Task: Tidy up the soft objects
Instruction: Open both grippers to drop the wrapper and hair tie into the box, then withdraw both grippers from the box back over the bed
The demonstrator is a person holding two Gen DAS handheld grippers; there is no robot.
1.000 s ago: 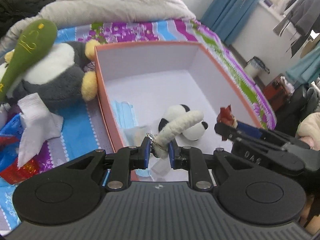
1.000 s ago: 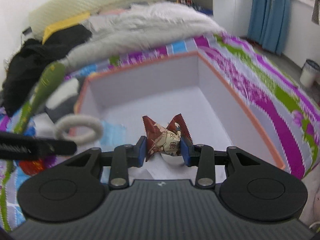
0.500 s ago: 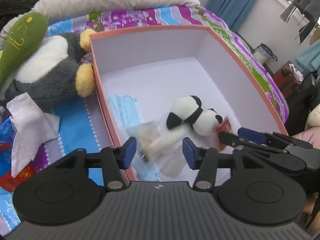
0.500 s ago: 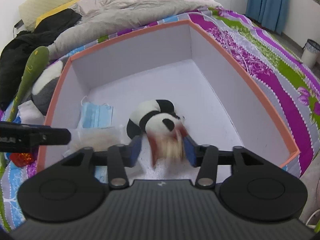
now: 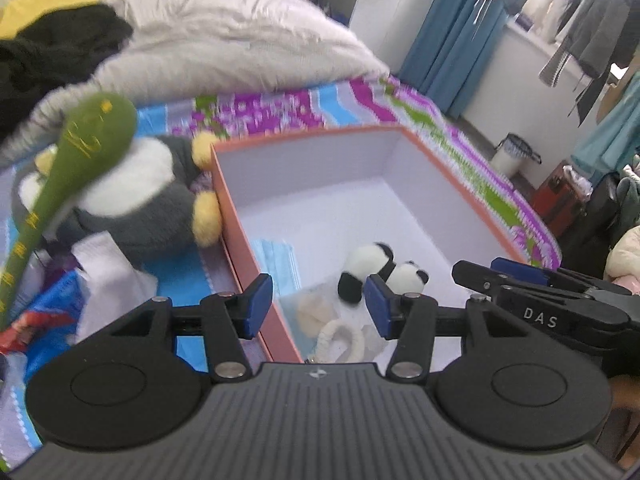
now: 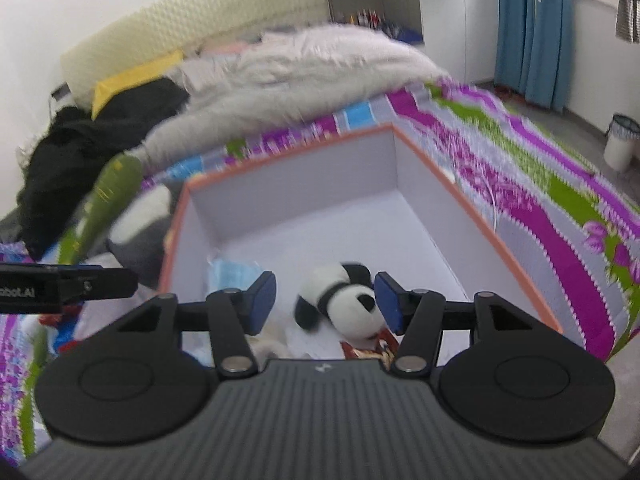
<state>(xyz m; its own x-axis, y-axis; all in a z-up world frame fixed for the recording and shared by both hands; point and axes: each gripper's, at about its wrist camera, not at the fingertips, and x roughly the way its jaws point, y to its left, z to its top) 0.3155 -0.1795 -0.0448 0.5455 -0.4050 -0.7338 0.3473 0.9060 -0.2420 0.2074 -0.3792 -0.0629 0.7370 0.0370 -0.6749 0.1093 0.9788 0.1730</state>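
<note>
An orange-rimmed white box [image 5: 460,196] [image 6: 472,216] sits on the bed. Inside lie a small panda plush [image 5: 380,270] [image 6: 340,300], a blue face mask [image 5: 276,258] [image 6: 230,274], a white fuzzy ring [image 5: 340,338] and a red snack packet [image 6: 372,350]. My left gripper [image 5: 318,304] is open and empty above the box's near left corner. My right gripper [image 6: 326,300] is open and empty above the panda; it also shows in the left wrist view [image 5: 504,276]. A large grey penguin plush [image 5: 132,196] and a green plush stick [image 5: 76,160] lie left of the box.
A white tissue [image 5: 108,276] and blue and red wrappers [image 5: 36,320] lie on the striped bedspread [image 6: 540,184] left of the box. A grey duvet [image 5: 224,48] and black clothing [image 6: 88,140] are behind. A bin [image 6: 620,142] stands on the floor.
Both grippers opened and pulled back. The left let the white fuzzy ring go and the right let the red packet go; both now lie in the box near the panda.
</note>
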